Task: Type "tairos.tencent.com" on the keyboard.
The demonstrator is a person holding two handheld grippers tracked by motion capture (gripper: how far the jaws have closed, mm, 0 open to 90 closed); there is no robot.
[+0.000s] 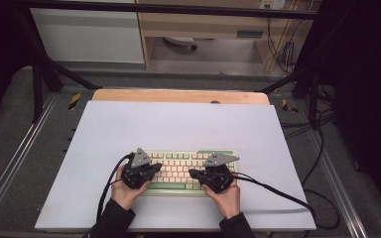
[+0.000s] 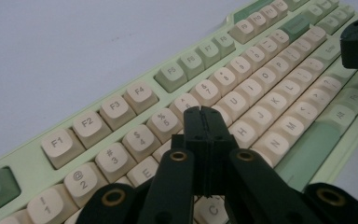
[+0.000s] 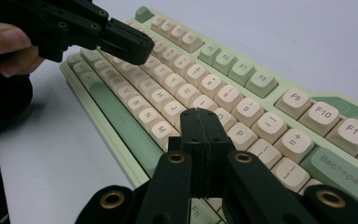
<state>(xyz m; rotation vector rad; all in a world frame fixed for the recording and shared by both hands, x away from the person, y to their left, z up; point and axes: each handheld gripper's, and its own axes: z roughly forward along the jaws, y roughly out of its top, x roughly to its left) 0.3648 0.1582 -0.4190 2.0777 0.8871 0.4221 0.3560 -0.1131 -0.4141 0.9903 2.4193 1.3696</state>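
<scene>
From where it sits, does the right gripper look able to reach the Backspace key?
Probably yes: the right gripper, shut, hovers over the keyboard, and Backspace lies close beside it, nothing between.

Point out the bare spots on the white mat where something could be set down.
Free: the wide stretch of white mat behind the keyboard, plus strips at both its ends. Crowded: the near edge, where the left gripper and right gripper sit over the keys.
</scene>
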